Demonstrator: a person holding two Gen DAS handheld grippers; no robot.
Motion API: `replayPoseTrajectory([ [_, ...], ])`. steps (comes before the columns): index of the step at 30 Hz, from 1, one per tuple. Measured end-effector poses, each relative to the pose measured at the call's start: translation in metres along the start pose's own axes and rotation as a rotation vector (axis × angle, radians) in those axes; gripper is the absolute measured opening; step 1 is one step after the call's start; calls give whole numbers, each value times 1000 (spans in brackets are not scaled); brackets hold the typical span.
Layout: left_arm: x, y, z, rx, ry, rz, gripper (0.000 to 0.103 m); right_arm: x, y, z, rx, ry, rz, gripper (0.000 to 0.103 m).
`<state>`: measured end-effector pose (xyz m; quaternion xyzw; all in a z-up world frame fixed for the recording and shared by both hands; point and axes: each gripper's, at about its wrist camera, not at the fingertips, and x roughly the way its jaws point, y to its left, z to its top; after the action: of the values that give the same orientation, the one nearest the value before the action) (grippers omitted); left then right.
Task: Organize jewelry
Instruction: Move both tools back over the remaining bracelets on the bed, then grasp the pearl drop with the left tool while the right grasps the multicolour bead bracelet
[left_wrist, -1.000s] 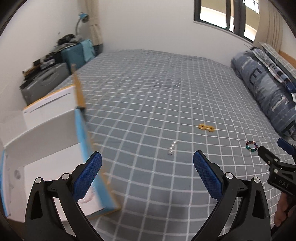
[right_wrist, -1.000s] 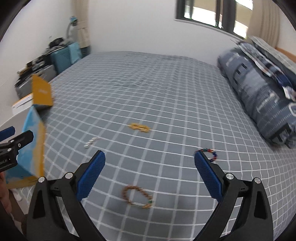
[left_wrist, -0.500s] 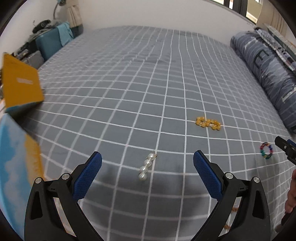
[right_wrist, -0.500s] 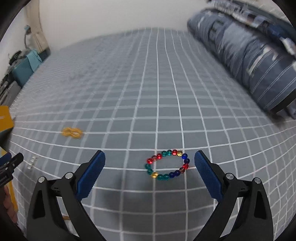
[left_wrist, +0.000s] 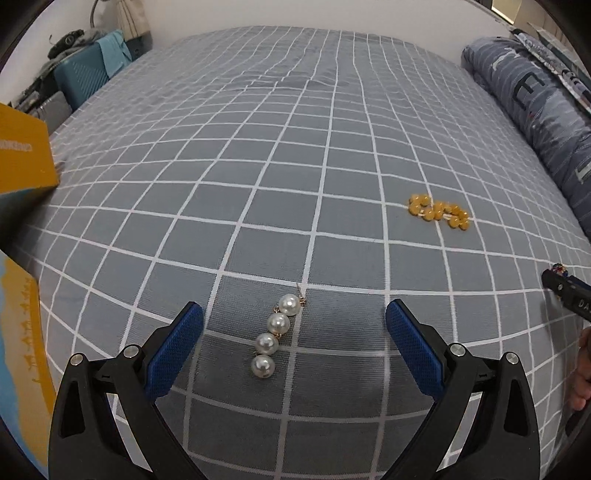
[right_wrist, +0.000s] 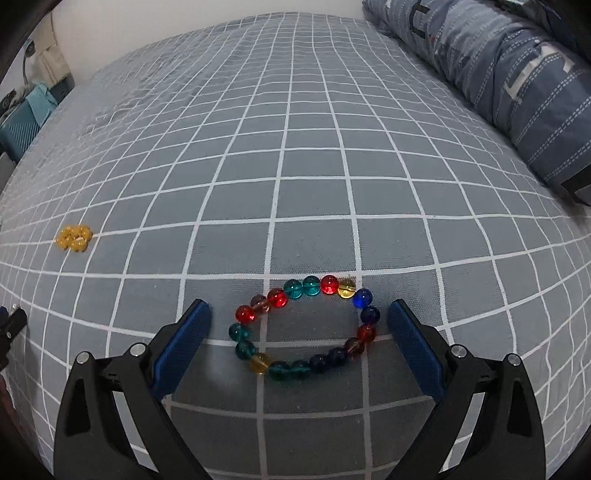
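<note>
Pearl earring (left_wrist: 277, 335) framed between wide-open left gripper (left_wrist: 294, 341) jaws, bead bracelet (right_wrist: 303, 327) between wide-open right gripper (right_wrist: 299, 341) jaws, nothing gripped, bed (left_wrist: 295, 155) beneath.

A: What sort of place is this?
B: A home bedroom: a wide bed (left_wrist: 295, 155) under a grey checked sheet, with a rolled blue striped duvet (right_wrist: 517, 74) along its right side.
A: Anything else?
B: A teal suitcase (left_wrist: 79, 83) piled with clutter stands against the far left wall
</note>
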<state>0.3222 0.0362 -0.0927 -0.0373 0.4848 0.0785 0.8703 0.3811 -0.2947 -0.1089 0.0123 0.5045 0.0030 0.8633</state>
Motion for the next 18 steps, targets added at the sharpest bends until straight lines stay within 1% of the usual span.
replayPoseTrajectory([
  [3,4,2,1,-15,11,5,97,0,0,-1,2,0,-2,93],
  [5,4,2,2,-16,13,6,96,0,0,0,5,1,-10,89],
  [7,3,1,2,-21,17,9,94,-1,-2,-1,9,3,-17,82],
  [8,3,2,2,-28,19,12,92,-2,-2,1,10,6,-18,80],
  [10,1,0,1,-25,24,13,88,-2,-3,1,7,11,-20,72],
  [15,0,-1,-1,-16,32,16,78,-4,-5,1,17,17,-26,63],
  [18,-1,-1,-2,-14,36,20,69,-5,-5,1,27,19,-36,54],
])
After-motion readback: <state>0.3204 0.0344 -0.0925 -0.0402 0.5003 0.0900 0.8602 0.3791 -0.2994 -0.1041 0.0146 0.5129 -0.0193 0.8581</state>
